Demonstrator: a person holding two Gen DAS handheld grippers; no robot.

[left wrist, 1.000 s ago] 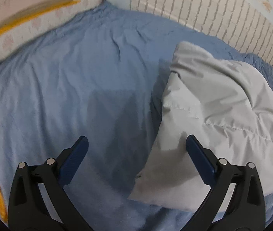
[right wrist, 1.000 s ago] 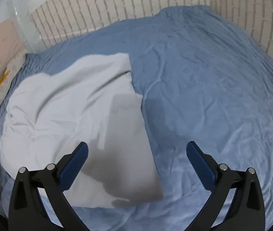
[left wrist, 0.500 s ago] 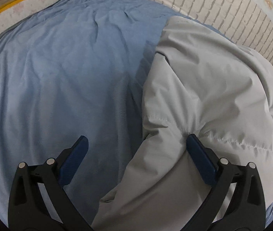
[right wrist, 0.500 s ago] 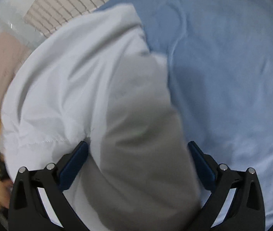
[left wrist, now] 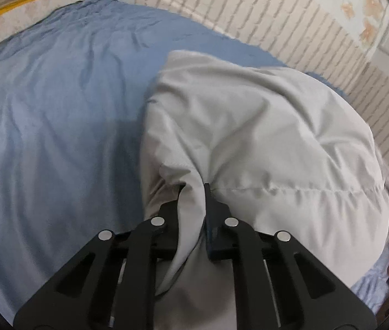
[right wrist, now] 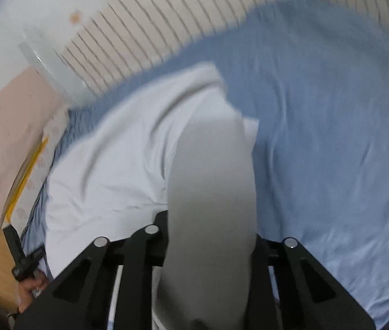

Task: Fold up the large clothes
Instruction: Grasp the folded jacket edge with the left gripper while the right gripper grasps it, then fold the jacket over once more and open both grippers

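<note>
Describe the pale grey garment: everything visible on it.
The pale grey garment is puffy, smooth and faintly glossy, looks padded, with stitched quilting lines across it. It lies crumpled in a mound on the blue bedsheet near the brick-pattern wall. The left claw is closing on a pinched fold at its near edge; the right claw is closing on a thicker, darker grey fold. The right wrist view is motion-blurred, so details there are unclear.

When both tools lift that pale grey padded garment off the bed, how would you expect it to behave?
The grey padded garment is probably floppy: its fabric bunches and creases where the left tool is closing on it. Its puffy quilting suggests it is light for its bulk. The smooth shell might slip from the closing right tool.
</note>
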